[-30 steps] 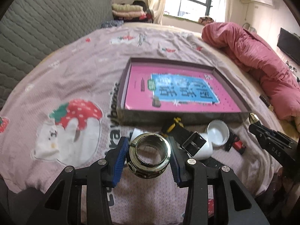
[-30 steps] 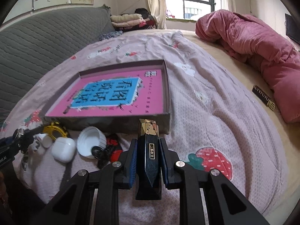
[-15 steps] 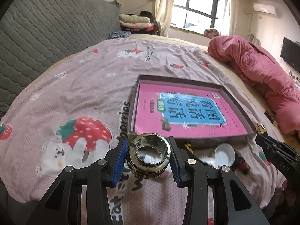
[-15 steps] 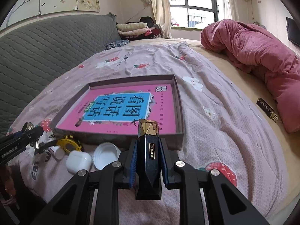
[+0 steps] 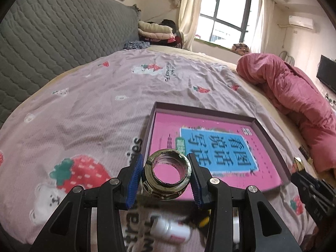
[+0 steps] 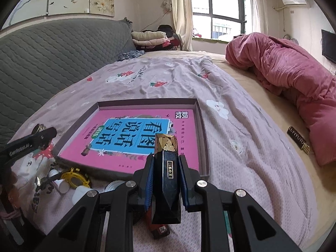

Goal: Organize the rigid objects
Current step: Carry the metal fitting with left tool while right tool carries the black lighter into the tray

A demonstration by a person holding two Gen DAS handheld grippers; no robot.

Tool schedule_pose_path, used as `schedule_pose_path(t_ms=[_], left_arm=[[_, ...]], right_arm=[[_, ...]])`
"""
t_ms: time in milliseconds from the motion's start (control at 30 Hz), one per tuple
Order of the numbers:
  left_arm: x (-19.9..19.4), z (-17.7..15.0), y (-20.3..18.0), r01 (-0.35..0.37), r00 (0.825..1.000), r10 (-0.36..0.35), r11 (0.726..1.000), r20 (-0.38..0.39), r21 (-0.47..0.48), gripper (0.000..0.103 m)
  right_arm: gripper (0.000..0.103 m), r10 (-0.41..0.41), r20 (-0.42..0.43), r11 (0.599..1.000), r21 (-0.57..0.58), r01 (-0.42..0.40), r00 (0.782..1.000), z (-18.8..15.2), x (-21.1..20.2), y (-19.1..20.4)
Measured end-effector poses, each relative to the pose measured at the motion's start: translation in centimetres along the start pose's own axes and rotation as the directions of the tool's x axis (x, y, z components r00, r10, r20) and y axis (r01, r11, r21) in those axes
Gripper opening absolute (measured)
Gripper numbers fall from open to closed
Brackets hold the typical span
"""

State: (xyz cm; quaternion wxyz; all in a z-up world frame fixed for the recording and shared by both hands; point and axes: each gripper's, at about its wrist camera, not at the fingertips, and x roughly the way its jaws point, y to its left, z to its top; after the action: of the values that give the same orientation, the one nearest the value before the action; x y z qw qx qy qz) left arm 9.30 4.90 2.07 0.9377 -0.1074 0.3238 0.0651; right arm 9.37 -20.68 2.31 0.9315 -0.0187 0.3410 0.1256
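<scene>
Brass-toned metal ring (image 5: 167, 175), clamped between the left gripper (image 5: 167, 178) pads. Dark faceted bottle (image 6: 167, 180), gold-capped, clenched by the right gripper (image 6: 166, 181) above the shallow box (image 6: 202, 130).

Daylight from a dark-framed window (image 6: 218, 16) with cream curtains (image 6: 181, 10) falls on a bed with a quilted grey headboard (image 5: 52, 33), strawberry-print sheet (image 5: 94, 109), and crumpled pink duvet (image 6: 289, 79).

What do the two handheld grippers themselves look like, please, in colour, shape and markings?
Both the left gripper and the right gripper have matte black angular finger arms with triangular cut-outs and silver screw heads, ending in ridged blue pads. White lettering runs along the arms' sides.
</scene>
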Motion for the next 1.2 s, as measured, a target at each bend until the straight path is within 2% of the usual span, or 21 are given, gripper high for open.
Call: schedule_pose_path(t_ms=[267, 500, 800, 1133, 1200], left_arm=[[2.4, 1.9, -1.2, 0.035, 0.999, -0.035, 0.999, 0.009, -0.002, 0.043], [4.6, 2.5, -2.3, 0.064, 0.998, -0.064, 0.997, -0.003, 0.053, 0.043], [7.7, 1.5, -2.9, 0.079, 0.993, -0.070, 0.992, -0.093, 0.097, 0.043], [9.8, 0.2, -3.5, 0.082, 0.982, -0.058, 0.989, -0.181, 0.125, 0.043], [9.8, 0.0, -3.6, 0.075, 0.983, -0.049, 0.987, -0.179, 0.144, 0.043]], right_arm=[[0.022, -0.033, -0.005, 0.999, 0.010, 0.033, 0.999, 1.0, 1.0, -0.3], [0.022, -0.060, -0.005, 0.998, 0.000, 0.060, 0.998, 2.1, 2.3, 0.0], [0.022, -0.066, -0.020, 0.998, 0.011, 0.066, 0.998, 3.4, 4.6, 0.3], [0.022, -0.068, -0.081, 0.997, 0.020, 0.070, 0.994, 2.8, 7.1, 0.1], [0.022, -0.068, -0.089, 0.997, 0.020, 0.070, 0.994, 2.6, 7.4, 0.0]])
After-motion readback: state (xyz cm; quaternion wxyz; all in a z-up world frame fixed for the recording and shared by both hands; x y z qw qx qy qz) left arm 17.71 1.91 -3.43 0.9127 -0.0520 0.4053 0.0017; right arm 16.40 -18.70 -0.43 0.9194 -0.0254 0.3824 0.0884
